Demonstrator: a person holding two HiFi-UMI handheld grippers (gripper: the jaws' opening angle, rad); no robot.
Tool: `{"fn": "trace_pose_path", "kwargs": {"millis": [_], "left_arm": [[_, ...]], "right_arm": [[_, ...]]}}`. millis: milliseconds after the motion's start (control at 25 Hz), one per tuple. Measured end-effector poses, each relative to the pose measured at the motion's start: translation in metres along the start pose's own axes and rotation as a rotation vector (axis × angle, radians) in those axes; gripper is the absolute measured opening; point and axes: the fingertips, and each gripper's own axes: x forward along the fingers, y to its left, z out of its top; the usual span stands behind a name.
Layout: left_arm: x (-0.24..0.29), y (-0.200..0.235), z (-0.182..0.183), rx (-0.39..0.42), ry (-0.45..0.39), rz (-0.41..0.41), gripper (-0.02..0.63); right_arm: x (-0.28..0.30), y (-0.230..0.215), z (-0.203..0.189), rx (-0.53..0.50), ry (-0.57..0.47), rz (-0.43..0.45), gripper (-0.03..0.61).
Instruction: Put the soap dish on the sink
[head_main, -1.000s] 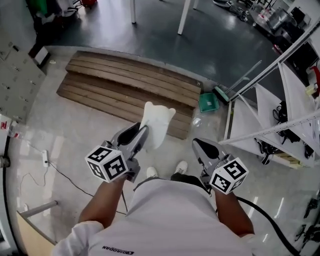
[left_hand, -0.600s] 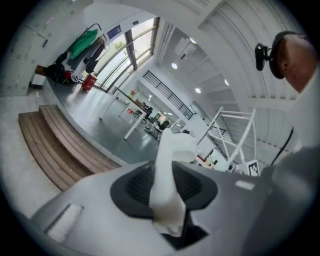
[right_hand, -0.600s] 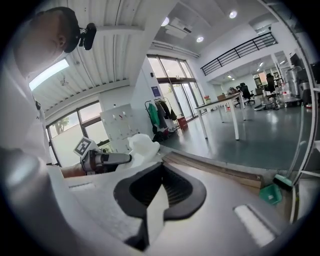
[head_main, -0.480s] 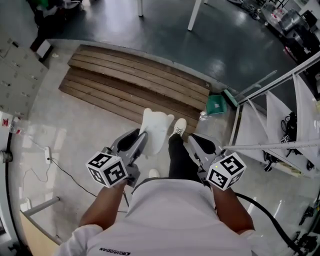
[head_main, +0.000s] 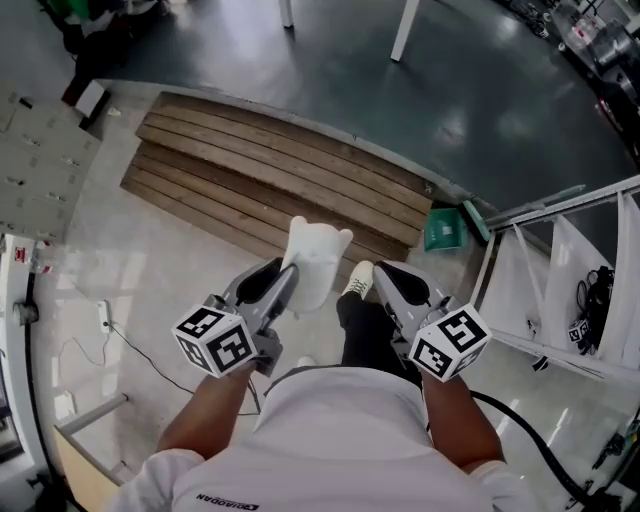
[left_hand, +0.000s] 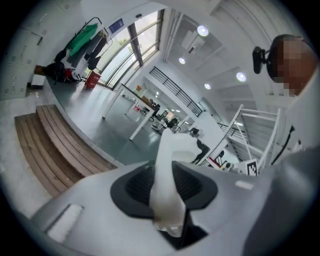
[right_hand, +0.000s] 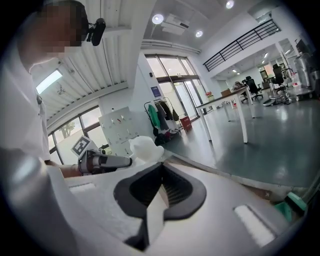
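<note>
The white soap dish (head_main: 315, 262) stands on edge between the jaws of my left gripper (head_main: 292, 272), which is shut on it. In the left gripper view the soap dish (left_hand: 168, 170) rises out of the left gripper (left_hand: 167, 197), clamped between the dark pads. My right gripper (head_main: 386, 278) is carried beside it at waist height, jaws shut with nothing in them. In the right gripper view the right gripper (right_hand: 161, 186) shows its pads meeting, with the dish (right_hand: 146, 148) and left gripper (right_hand: 107, 161) off to its left. No sink is in view.
A wooden slatted platform (head_main: 270, 180) lies on the floor ahead, with dark floor (head_main: 450, 90) and white table legs beyond it. A green dustpan (head_main: 443, 232) and a white rack frame (head_main: 560, 250) stand at the right. A cable (head_main: 130, 345) runs at the left. The person's shoe (head_main: 358, 279) is below.
The person has walked forward: platform, dustpan and rack have shifted in the head view and a foot has stepped out. Both grippers keep their pose, the dish still held.
</note>
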Motion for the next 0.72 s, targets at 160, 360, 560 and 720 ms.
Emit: {"fn": "trace_pose_path", "kwargs": {"millis": [160,360,560,720], "left_arm": [[0.06,-0.005,0.028,-0.039,0.024,-0.013,0.123],[0.131,-0.037,0.098,-0.003,-0.002,-0.017,0.123],[0.154,-0.058,0.151,0.049,-0.044,0.016,0.123],[0.158,-0.06,0.184,0.056,-0.085,0.051,0.121]], "right_arm": [[0.013,-0.051,0.022,0.026,-0.001,-0.011,0.002],[0.011,-0.123,0.092,0.023,-0.034,-0.023,0.002],[0.004,-0.161,0.144,-0.002,-0.058,-0.025,0.002],[0.013,-0.17,0.171,-0.017,-0.056,-0.003,0.002]]}}
